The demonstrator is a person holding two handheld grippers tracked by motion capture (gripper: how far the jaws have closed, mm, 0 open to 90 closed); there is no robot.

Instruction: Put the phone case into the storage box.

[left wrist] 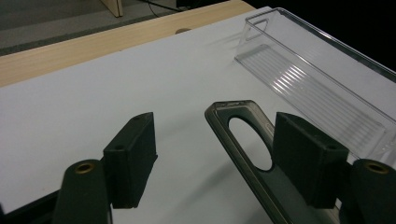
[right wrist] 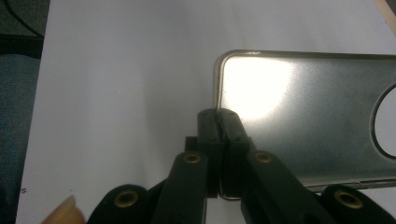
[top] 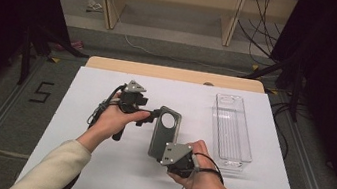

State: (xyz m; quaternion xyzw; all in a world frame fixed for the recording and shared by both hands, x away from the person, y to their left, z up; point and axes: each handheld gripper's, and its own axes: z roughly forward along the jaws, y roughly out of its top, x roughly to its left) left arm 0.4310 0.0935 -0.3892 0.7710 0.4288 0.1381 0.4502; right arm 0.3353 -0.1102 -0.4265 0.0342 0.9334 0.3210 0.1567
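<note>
Right tool [top: 164, 150] is clamped shut on the lower edge of a grey phone case [top: 165, 132], holding it tilted up off the white bench [top: 78, 106]; in the right gripper view the two black pads [right wrist: 219, 126] pinch the case rim [right wrist: 308, 107] near its corner, glossy inner side facing the camera with a bright glare patch, and part of the round camera cutout sits at the far right. A fingertip [right wrist: 63, 211] peeks in at the bottom left of that view. Left tool [top: 151, 114] sits at the upper end of the case, jaws partly open and not pressing on it. In the left gripper view the case top [left wrist: 243, 128] with its oval cutout stands between the left tool [left wrist: 219, 154] pads, closer to the right-hand pad; the left-hand pad [left wrist: 133, 156] is well clear, with a gap of white bench showing. Cannot tell if the right-hand pad touches the case edge. Left hand [top: 114, 119] wraps the left tool's handle, right hand [top: 198, 172] wraps the right tool, and both cream sleeves [top: 52, 168] come in from the bottom. A clear plastic tray [top: 232, 129] lies empty on the bench to the right of the case, long side running away from the person, apart from both tools. A wooden strip [top: 174, 73] edges the far side of the bench.
</note>
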